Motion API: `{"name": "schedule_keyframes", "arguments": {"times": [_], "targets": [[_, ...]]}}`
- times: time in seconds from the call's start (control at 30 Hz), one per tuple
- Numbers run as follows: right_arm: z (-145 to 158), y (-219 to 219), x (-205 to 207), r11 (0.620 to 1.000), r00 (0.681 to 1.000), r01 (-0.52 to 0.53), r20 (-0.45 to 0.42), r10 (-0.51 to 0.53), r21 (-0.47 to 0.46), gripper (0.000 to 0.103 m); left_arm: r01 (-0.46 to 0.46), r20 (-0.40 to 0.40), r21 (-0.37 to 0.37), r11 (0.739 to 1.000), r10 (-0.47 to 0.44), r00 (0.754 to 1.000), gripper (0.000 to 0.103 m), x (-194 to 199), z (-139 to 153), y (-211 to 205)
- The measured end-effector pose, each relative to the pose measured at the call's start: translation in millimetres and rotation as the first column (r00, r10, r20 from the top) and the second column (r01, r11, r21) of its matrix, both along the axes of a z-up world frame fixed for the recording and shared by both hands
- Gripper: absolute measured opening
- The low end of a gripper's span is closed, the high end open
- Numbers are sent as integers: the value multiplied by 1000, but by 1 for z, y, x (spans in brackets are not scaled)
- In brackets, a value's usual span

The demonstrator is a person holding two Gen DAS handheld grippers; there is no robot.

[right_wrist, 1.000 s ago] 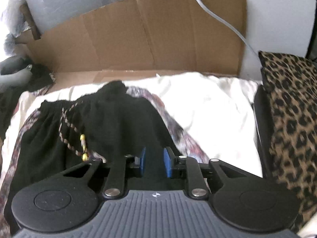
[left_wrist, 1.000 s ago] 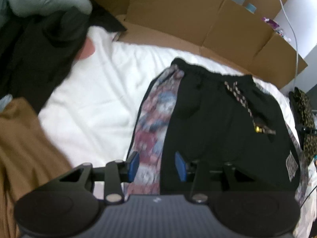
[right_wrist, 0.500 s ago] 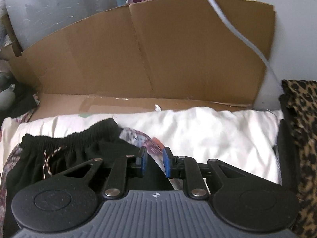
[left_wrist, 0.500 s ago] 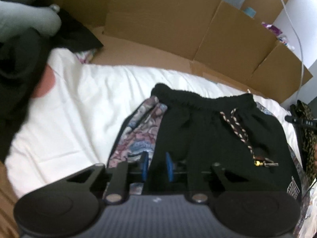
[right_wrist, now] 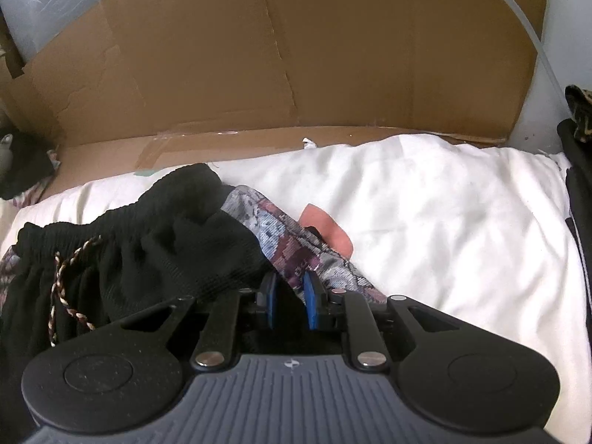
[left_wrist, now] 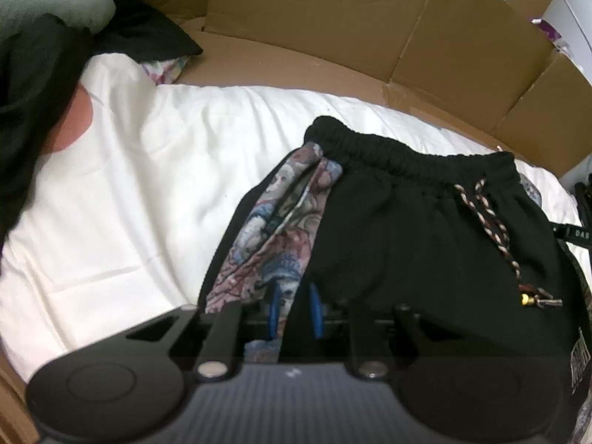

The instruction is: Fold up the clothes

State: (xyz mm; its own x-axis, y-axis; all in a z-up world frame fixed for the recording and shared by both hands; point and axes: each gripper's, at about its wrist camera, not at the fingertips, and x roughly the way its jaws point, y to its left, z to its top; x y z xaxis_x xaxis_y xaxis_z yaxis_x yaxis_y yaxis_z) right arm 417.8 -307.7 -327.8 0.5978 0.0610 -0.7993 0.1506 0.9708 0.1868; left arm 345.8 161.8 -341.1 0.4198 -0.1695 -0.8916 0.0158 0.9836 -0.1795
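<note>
The shorts (left_wrist: 425,229) were black, with an elastic gathered waistband, a braided drawstring (left_wrist: 492,229) ending in a yellow bead, and a patterned panel (left_wrist: 273,236) of blue, mauve and grey down each side. They lay on a white sheet (left_wrist: 140,192) over the bed, waistband toward the brown cardboard (left_wrist: 333,18) standing along the far edge. A white printed mark showed low on one leg at the right edge of the left wrist view.

The left tongs (left_wrist: 294,312) were narrow, their blue pads pinching the fabric where the patterned panel met the black. The right tongs (right_wrist: 290,305) were closing, with black and patterned cloth gripped between the pads (right_wrist: 310,303); on that side the waistband corner (right_wrist: 185,188) was humped up and folded over on itself.

A second earlier, the left tongs had stood wide over the flat garment, and they had since clamped down on it. The shorts filled more of the left view then, running off the lower edge; now the waistband sat lower in the picture and more cardboard showed above it. In the right wrist view the leopard-print cloth (right_wrist: 581,111) that had covered the right side had slid almost out of sight, and the cardboard wall filled the upper half.
</note>
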Motion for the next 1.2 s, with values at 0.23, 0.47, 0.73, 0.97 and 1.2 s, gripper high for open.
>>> {"name": "schedule_keyframes", "arguments": {"times": [0.23, 0.47, 0.73, 0.97, 1.2], "targets": [[29, -19, -21, 1000, 999, -16, 37, 16, -8, 19, 14, 32, -13, 1000, -13, 999, 19, -10, 18, -1], [13, -27, -51, 999, 999, -18, -29, 17, -37, 19, 28, -12, -3, 1000, -28, 1000, 20, -20, 6, -7], [11, -18, -65, 994, 996, -58, -67, 52, -89, 21, 27, -20, 5, 1000, -27, 999, 20, -29, 4, -6], [25, -3, -54, 996, 997, -79, 12, 80, -47, 21, 46, 22, -40, 998, -45, 999, 20, -23, 17, -19], [-5, 14, -35, 997, 996, -77, -51, 76, -21, 20, 101, 32, -104, 989, -99, 995, 20, -13, 12, -61]]}}
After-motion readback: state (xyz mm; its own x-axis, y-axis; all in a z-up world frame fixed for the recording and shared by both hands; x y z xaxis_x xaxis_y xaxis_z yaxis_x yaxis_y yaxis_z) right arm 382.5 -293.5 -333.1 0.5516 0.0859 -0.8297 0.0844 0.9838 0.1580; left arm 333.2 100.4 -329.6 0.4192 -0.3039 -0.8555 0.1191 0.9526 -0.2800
